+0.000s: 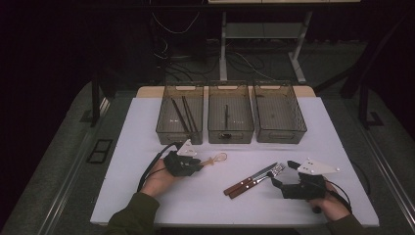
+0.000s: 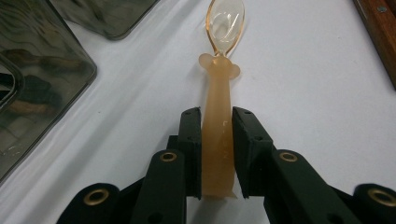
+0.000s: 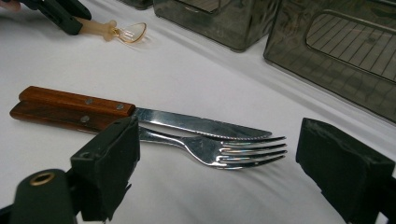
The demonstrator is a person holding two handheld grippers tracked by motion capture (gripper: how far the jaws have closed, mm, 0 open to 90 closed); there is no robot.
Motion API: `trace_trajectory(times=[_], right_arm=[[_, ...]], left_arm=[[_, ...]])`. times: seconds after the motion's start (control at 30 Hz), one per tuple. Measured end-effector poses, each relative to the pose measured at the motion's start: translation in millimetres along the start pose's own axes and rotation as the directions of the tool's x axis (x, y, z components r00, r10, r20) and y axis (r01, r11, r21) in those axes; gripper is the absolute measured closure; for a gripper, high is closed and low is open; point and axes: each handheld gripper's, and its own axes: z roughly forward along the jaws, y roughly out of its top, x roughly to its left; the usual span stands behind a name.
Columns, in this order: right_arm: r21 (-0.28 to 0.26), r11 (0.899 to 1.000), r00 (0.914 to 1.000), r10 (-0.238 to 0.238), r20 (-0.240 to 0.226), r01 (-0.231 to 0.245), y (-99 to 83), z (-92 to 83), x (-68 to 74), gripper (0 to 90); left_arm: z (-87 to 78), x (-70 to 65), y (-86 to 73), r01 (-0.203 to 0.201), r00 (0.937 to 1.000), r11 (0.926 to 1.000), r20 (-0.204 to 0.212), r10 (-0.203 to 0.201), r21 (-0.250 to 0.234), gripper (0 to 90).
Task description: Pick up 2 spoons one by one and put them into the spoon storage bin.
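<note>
Spoon (image 2: 218, 121) handle clamped in left gripper (image 2: 217, 154); bins (image 1: 231, 120) near, white table (image 1: 147, 137) around.

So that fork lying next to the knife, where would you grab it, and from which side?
Probably by its neck, just behind the tines. The fork lies flat, its wooden handle tight against the knife, so little room there. The neck is narrow and the fork's near side is bare table. The right gripper, jaws open, could come down from above, one jaw slipping between fork and blade.

Black tongs (image 2: 217, 154) with brass-ringed pivots (grey three-cornered plates on top), black cables, olive sleeve (image 1: 134, 215).
</note>
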Motion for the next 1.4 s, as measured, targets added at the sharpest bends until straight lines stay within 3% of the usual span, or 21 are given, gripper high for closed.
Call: trace_trajectory(times=[0.47,0.87,1.4], right_arm=[[-0.007,1.0,1.0,-0.003,-0.003,0.003,0.4,-1.0,-0.4,13.9],[-0.008,1.0,1.0,0.0,-0.004,0.0,0.4,-1.5,-0.7,13.9],[-0.009,1.0,1.0,0.001,-0.005,-0.001,0.5,-1.6,-0.7,13.9]], left_arm=[[-0.3,2.6,-1.5,0.098,0.9951,0.9946,0.018,-0.098,-0.034,74.4],[-13.9,-2.2,4.5,0.121,0.9922,0.9905,0.04,-0.118,-0.066,74.1],[-31.8,-6.6,15.4,0.141,0.9901,0.984,0.021,-0.139,-0.11,74.0]])
